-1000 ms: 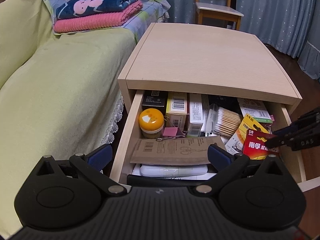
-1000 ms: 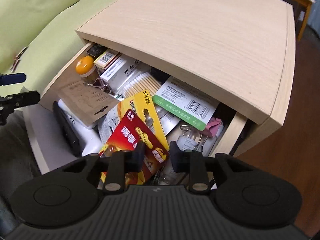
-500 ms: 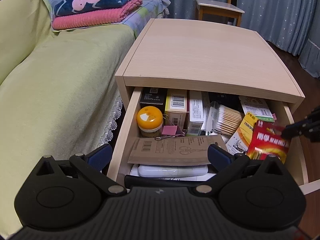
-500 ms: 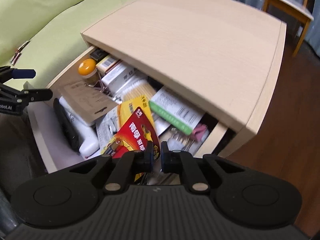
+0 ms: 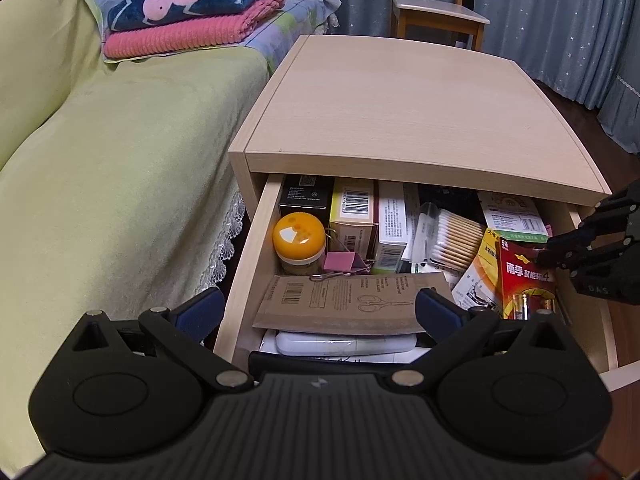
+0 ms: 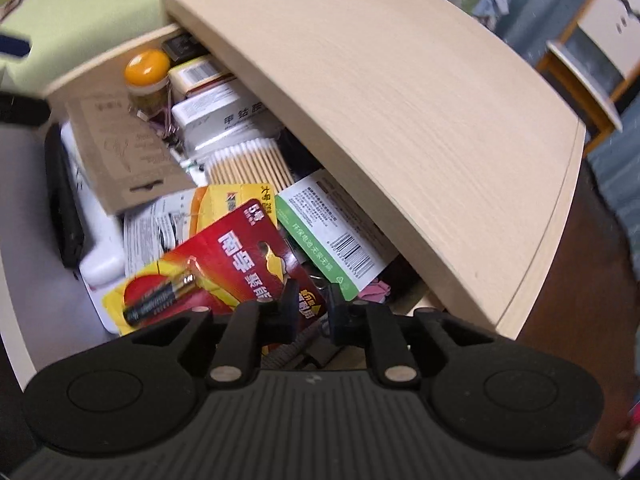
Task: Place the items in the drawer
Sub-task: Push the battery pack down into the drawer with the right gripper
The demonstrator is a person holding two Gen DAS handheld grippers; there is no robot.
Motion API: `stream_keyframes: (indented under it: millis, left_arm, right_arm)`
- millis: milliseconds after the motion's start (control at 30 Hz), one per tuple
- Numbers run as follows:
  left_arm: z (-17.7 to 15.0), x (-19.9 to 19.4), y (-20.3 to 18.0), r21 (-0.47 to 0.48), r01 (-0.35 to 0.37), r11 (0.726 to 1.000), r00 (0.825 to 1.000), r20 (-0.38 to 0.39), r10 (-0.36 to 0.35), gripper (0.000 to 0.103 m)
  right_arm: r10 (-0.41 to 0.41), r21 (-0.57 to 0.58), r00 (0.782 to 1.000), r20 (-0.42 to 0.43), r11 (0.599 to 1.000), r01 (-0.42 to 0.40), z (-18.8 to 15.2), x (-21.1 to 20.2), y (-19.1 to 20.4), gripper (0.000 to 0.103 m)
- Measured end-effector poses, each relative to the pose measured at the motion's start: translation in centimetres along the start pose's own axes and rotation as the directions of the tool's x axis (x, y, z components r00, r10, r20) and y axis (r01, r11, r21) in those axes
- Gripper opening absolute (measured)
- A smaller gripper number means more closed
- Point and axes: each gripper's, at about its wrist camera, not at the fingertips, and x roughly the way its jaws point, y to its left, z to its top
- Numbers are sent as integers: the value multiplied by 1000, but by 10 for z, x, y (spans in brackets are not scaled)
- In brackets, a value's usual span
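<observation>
placing step: the right gripper (image 6: 310,312) is releasing the battery pack (image 6: 224,264), jaws slightly apart, pack lying at the right front of the open drawer (image 5: 244,264). left gripper (image 5: 316,308) is hovering wide apart, empty. next: withdrawing clear, likely closing the drawer.

I see the drawer (image 5: 244,264) pulled open under the pale wooden top, crammed with boxes and packets. The red battery pack (image 6: 236,264) is a flat card with yellow print and dark batteries under a clear blister. It lies tilted over the other packets at the drawer's right end, its near corner between my right fingers (image 6: 289,306), which stand slightly apart around it; I cannot tell if they touch it. From my left fingers (image 5: 436,312) the pack (image 5: 524,276) sits just off to the right.
</observation>
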Motion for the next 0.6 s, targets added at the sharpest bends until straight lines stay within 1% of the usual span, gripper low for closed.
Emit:
stream_keyframes:
  millis: [67,133,167,233,333,433,467,533,600]
  left_arm:
    - [0,-1,0,-1,2,1000,1000,3,-2,102]
    - [0,-1,0,-1,4,1000,1000,5,-4,102]
    - [1,-2,1,-2,4,1000,1000,5,-4,102]
    - [1,-1,1,0,1,1000,1000,3,-1,102]
    - [1,-2,3,-2,-4,1000,1000,3,4,102]
    - [1,-3,4,-4,-6,1000,1000,4,6,102]
    - [1,-3,4,-5,-7,1000,1000,4,7,102]
    - [1,-4,5,-6,-8,1000,1000,4,8,102]
    - [1,-4,5,-8,-9,1000,1000,5,9,102]
  right_arm:
    - [-37,-52,998,-49,998,35,-2,1,3,3]
    - [-53,-69,996,-76,996,47,-9,4,3,3]
    - [-41,-63,997,-72,997,36,-11,3,3,3]
    - [-46,-9,998,-30,999,46,-9,-7,1,3]
    - [-15,104,996,92,995,5,-3,-32,-6,3]
    - [-13,137,985,171,991,-10,3,-48,-3,6]
    - [7,137,983,183,990,-32,4,-49,-1,7]
    - [54,136,981,188,987,-80,5,-44,2,6]
    - [52,142,988,144,987,-72,7,-32,8,7]
